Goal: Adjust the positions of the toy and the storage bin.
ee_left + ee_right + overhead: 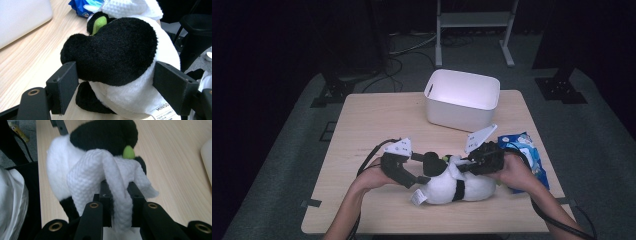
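Note:
A black-and-white plush penguin (447, 187) lies on the wooden table (377, 125) near its front edge. My left gripper (424, 172) comes in from the left. Its jaws press on both sides of the penguin (117, 50), one on the black part and one on the white belly. My right gripper (462, 164) is shut on a white textured wipe (92, 175), which hangs over its jaws. The wipe rests against the penguin's head beside the green beak (128, 152).
A white bin (457, 115) stands at the back of the table, behind the toy. A blue packet (524, 147) lies at the right edge under the right hand. Bare wood stretches to the left and behind the left gripper.

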Action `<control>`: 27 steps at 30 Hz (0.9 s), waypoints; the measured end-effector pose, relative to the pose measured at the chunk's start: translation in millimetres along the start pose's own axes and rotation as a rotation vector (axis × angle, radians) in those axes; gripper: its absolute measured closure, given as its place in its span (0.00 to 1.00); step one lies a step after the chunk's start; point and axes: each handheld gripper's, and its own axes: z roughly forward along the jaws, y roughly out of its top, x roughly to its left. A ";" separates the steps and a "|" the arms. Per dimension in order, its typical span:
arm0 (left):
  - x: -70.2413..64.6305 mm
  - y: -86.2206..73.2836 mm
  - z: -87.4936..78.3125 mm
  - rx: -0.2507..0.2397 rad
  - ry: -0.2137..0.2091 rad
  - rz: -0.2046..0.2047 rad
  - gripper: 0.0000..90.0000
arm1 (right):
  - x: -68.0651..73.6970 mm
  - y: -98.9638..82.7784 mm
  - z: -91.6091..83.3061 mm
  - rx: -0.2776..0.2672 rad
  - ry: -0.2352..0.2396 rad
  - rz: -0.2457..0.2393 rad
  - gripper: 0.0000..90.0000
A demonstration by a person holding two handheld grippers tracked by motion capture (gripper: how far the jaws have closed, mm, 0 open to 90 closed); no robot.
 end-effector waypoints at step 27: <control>-4.8 -18.2 19.3 0.018 -0.149 -0.047 0.23 | -0.9 -6.2 0.4 -0.001 0.004 0.016 0.86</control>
